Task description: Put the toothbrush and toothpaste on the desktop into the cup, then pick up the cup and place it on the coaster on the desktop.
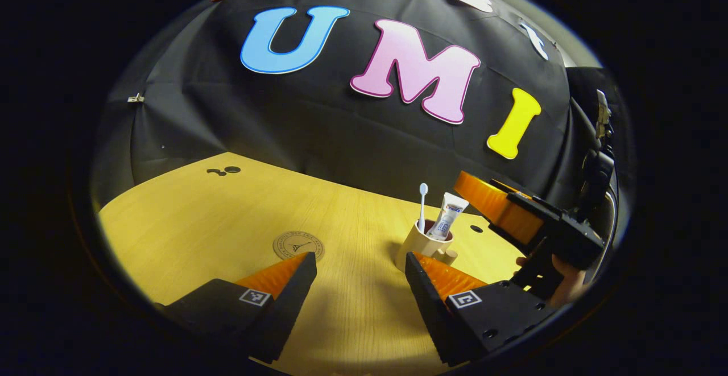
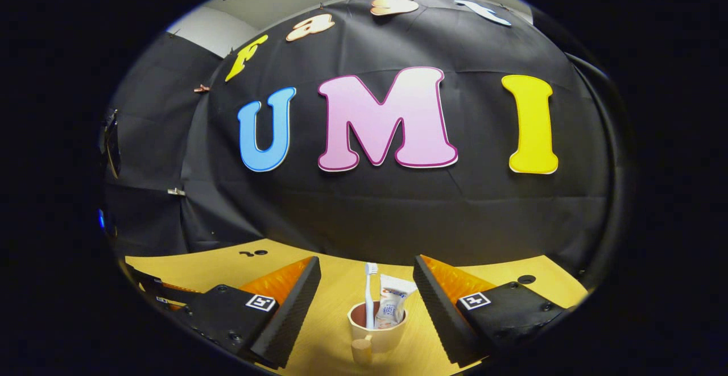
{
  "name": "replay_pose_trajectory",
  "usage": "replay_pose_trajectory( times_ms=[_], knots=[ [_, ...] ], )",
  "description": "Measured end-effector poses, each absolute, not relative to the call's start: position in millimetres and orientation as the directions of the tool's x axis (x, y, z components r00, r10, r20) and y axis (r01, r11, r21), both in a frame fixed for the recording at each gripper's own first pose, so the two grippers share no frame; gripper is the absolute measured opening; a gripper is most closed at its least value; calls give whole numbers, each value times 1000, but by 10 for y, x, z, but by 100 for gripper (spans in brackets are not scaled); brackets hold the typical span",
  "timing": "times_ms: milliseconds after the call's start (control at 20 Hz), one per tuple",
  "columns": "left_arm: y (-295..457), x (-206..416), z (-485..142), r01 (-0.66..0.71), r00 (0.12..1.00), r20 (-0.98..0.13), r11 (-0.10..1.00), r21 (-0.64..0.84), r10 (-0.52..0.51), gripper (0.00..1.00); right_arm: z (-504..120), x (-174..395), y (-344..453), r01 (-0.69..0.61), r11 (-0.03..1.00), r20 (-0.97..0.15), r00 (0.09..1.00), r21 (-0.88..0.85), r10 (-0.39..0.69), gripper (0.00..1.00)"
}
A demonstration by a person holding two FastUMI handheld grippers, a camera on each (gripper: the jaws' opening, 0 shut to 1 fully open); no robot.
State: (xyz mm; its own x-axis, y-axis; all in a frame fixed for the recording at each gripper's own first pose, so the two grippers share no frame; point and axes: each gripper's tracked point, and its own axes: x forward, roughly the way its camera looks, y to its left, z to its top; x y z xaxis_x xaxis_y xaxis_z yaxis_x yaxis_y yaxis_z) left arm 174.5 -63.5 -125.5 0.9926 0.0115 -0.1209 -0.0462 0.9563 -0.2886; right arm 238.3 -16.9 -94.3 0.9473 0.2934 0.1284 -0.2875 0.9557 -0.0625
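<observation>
In the left gripper view, the left gripper (image 1: 359,276) is seen nearest, its fingers spread wide apart and nothing held between them, low over the wooden bench (image 1: 187,222). Just past the tip of its right-hand finger the cup (image 1: 425,246) is found standing upright on the bench, with the toothbrush (image 1: 422,205) and the toothpaste (image 1: 448,219) both set inside it and sticking up above the rim. A short way to the left of the cup, beyond the other fingertip, the round coaster (image 1: 298,245) lies flat on the bench, apart from the cup. To the right of the cup and slightly beyond it, the right gripper (image 1: 512,208) is held by a hand (image 1: 560,282), tilted toward the cup.

In the right gripper view, the right gripper (image 2: 367,285) is shown with its fingers released and well apart. The cup (image 2: 378,330) stands between them but is touched by neither; its handle faces the camera, and the toothbrush (image 2: 370,293) and toothpaste (image 2: 392,302) rise from it. Behind everything the booth's black cloth wall (image 2: 369,217) is hung.
</observation>
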Motion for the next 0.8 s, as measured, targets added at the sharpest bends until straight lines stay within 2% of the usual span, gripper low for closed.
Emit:
replay_pose_trajectory(
  times_ms=[150, 250, 400, 650, 800],
  knots=[
    [-545, 1621, -1167, -64, 992, -122, 954, -291, 29, 98, -899, 2386, -184, -270, 962, 58, 960, -46, 273, 99],
    [-480, 1541, -1084, -75, 992, -117, 952, -295, 42, 98, -978, 2437, -273, -233, 968, -19, 972, -91, 233, 99],
    [-345, 1398, -1021, -104, 990, -126, 951, -292, 69, 98, -1080, 2430, -221, -250, 958, -123, 965, -141, 234, 100],
    [-79, 1049, -901, -155, 984, -127, 945, -288, 123, 98, -1508, 2312, -128, -289, 955, -388, 889, -62, 243, 98],
    [27, 786, -931, -182, 977, -158, 944, -274, 143, 98, -1752, 2242, -182, -271, 962, -525, 825, -37, 212, 98]
  ],
)
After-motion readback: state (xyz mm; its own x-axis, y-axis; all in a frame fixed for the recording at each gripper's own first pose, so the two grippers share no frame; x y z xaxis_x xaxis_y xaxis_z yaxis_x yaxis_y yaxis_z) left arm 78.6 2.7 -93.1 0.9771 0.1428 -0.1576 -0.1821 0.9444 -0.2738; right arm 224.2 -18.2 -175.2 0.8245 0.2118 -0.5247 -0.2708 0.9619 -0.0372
